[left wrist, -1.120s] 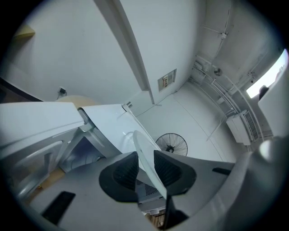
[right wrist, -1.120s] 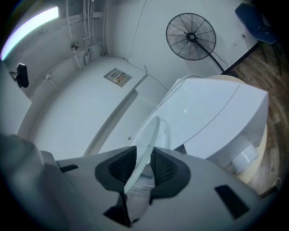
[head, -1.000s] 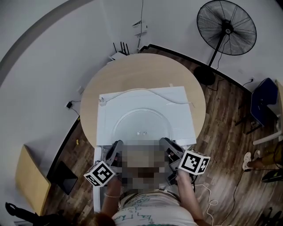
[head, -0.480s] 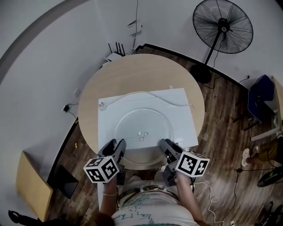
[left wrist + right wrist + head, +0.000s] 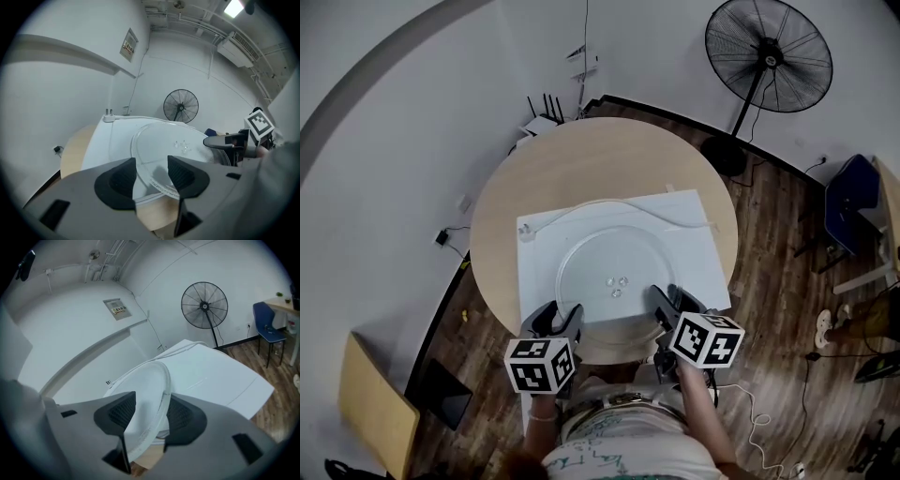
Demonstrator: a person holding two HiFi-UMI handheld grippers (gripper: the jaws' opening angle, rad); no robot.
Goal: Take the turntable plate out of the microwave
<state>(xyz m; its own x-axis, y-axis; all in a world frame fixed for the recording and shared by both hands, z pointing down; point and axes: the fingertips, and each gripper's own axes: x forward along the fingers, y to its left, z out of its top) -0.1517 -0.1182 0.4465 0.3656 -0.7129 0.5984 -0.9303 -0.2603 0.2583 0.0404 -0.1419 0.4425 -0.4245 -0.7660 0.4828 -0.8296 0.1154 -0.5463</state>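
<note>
Just changed: the jaws of both grippers have just been opening, each with the plate's near rim in the gap.
Left side: the left gripper (image 5: 151, 176) stands spread, and its pads are clear of the glass.
Right side: the right gripper (image 5: 147, 416) is spread too. The rim runs close by one pad, but we see no pinch.
Plate: the plate (image 5: 619, 274) lies flat on the white top of the microwave (image 5: 698, 214), near its front edge. It sits in the same spot as a second ago.
Meaning: we read this as a release. The plate is already out and set down, and we judge that only drawing the grippers back clear of the rim remains.
Surface: the microwave stands on a round wooden table (image 5: 581, 155), and a cord (image 5: 609, 201) trails across its top behind the plate.
Room: we see a dark wood floor (image 5: 778, 248), a curved white wall (image 5: 394, 141), a standing fan (image 5: 769, 56) and a blue chair (image 5: 853, 202) off to the right.
</note>
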